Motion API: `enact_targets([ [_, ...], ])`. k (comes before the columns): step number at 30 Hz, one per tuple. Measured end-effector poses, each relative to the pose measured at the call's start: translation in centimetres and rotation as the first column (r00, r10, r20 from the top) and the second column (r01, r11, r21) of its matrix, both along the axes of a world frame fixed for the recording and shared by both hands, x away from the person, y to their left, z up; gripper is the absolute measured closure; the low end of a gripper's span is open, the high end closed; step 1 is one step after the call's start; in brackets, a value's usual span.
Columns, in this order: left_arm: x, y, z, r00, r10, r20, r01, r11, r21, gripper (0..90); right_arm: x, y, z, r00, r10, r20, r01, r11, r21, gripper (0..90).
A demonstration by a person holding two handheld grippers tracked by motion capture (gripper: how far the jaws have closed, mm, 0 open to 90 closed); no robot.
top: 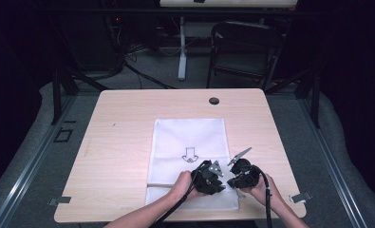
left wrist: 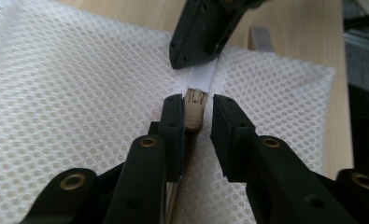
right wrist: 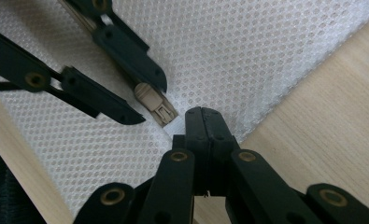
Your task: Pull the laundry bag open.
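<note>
A pale wooden table (top: 123, 142) with rounded corners and a small dark grommet hole (top: 214, 100) near its far edge stands in a dim room; a dark folding chair (top: 244, 47) and a white stand leg (top: 182, 52) sit on the grey floor beyond it. A white mesh bag (top: 187, 137) printed with a small arrow outline (top: 191, 154) lies flat from the table's middle to its near edge. Its zipper runs along the near end, where both tools meet near the bag's near right corner. The right gripper (right wrist: 204, 122) has its jaws pressed together on the white zipper tape (left wrist: 204, 77), apparently to anchor the bag's end so the fabric cannot bunch. The left gripper (left wrist: 196, 123) has its jaws spread, with the beige zipper slider (left wrist: 194, 112) lying between them, against one jaw and clear of the other; whether it is truly pinched cannot be told. This arrangement suggests the slider is about to be drawn along the zipper, away from the anchored end.
</note>
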State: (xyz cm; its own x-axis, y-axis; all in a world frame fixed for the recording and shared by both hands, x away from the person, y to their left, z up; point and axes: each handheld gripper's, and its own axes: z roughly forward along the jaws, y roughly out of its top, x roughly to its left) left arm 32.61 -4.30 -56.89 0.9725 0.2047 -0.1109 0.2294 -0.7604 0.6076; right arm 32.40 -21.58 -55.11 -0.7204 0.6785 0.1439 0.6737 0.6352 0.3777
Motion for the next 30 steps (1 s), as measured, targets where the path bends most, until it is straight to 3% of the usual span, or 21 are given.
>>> enact_targets([
  [1,0.07,0.01,0.06,1.0,-0.002,-0.001,0.002,1.0,0.009,78.3,0.0,-0.02,0.0,1.0,0.0,-0.002,0.0,1.0,0.004,90.0],
  [3,0.37,0.19,-0.15,0.9997,-0.005,-0.026,0.004,0.9997,-0.022,80.1,-0.02,0.0,-0.03,1.0,-0.005,0.0,0.005,1.0,0.011,90.0],
  [4,0.44,0.27,-0.08,0.9995,0.001,-0.03,-0.002,1.0,-0.01,80.4,-0.01,0.0,0.09,1.0,0.004,0.002,-0.004,1.0,-0.002,90.0],
  [5,0.44,0.26,-0.16,0.9993,-0.001,-0.038,0.0,0.9997,-0.023,80.5,-0.16,0.09,0.2,0.9998,-0.018,0.007,0.017,1.0,0.014,90.0],
  [8,0.34,0.17,-0.15,0.9998,-0.002,-0.022,0.001,0.9998,-0.022,81.0,-0.13,-0.11,0.63,1.0,0.004,0.007,-0.004,1.0,0.014,90.0],
  [9,0.35,0.18,-0.15,0.9997,-0.002,-0.024,0.001,0.9997,-0.023,81.1,-0.2,-0.05,0.63,1.0,0.006,-0.004,-0.006,0.999,0.033,90.0],
  [12,0.36,0.18,-0.15,0.9998,-0.002,-0.021,0.001,0.9997,-0.025,81.3,-0.27,0.21,0.36,0.9995,0.013,-0.029,-0.013,1.0,0.02,90.0],
  [13,0.3,0.18,-0.11,0.9998,-0.002,-0.021,0.002,0.9998,-0.019,81.4,-0.32,0.32,0.08,0.9999,0.003,-0.017,-0.003,1.0,0.024,90.0],
  [18,0.3,0.21,-0.05,0.9998,-0.005,-0.021,0.005,0.9998,-0.018,81.6,-0.28,0.45,-0.18,0.9992,-0.008,-0.04,0.01,0.999,0.041,90.0],
  [21,0.33,0.22,-0.03,0.9998,-0.007,-0.017,0.007,0.9998,-0.019,81.7,-0.24,0.32,-0.15,0.9991,-0.005,-0.043,0.006,1.0,0.023,90.0],
  [30,0.37,0.27,0.07,0.9996,-0.015,-0.022,0.014,0.9998,-0.016,81.7,-0.25,0.25,-0.22,0.9991,-0.006,-0.043,0.007,1.0,0.029,90.0],
])
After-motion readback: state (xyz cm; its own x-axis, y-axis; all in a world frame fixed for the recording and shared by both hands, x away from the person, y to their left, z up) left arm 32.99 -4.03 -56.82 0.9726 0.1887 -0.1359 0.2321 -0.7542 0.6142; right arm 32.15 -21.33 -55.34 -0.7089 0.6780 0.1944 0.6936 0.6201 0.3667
